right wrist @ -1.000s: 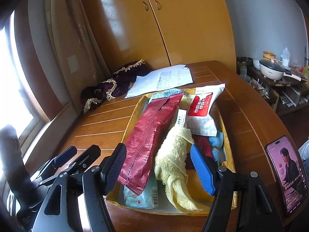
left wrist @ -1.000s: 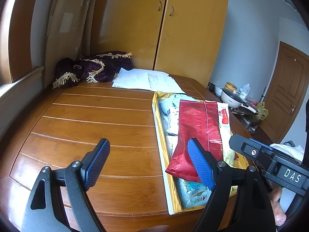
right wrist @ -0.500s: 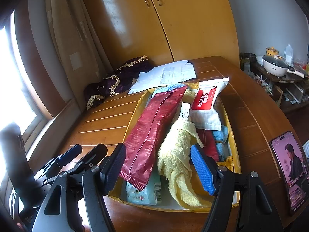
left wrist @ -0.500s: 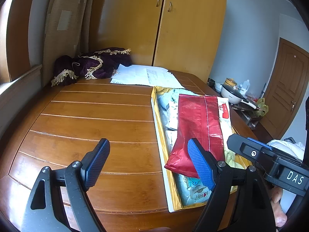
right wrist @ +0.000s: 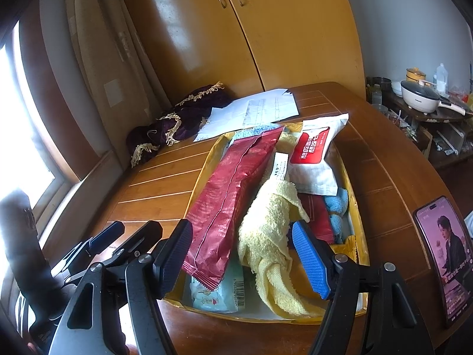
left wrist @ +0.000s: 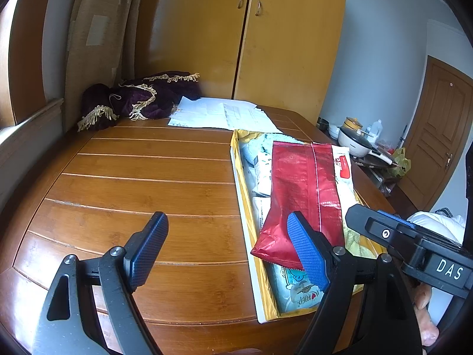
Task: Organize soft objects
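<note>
1. Left gripper [left wrist: 227, 250] – fingers spread wide, nothing between them; it hangs over bare wood of the table [left wrist: 142, 183], its right pad in front of the tray's near left corner.
2. Right gripper [right wrist: 245, 261] – likewise released and empty, poised above the near end of the tray [right wrist: 359, 216].
3. The tray is shallow, gold-lined, and sits on the right part of the table with soft goods heaped in it.
4. Red foil packet [right wrist: 233, 195] lies lengthwise along the tray's left side, on top of the heap.
5. Yellow towel [right wrist: 269, 230] is draped just right of the packet, its tail running to the tray's near edge.
6. White pouch with red label [right wrist: 313, 153] lies at the far right; blue cloth [right wrist: 337, 204] is beneath it.
7. A tissue pack [right wrist: 215, 293] pokes out under the red packet at the near end.
8. Phone [right wrist: 443, 251] stands to the right of the tray, screen lit.
9. Papers [left wrist: 218, 114] and a purple fringed cloth [left wrist: 142, 97] are at the far end of the table.
</note>
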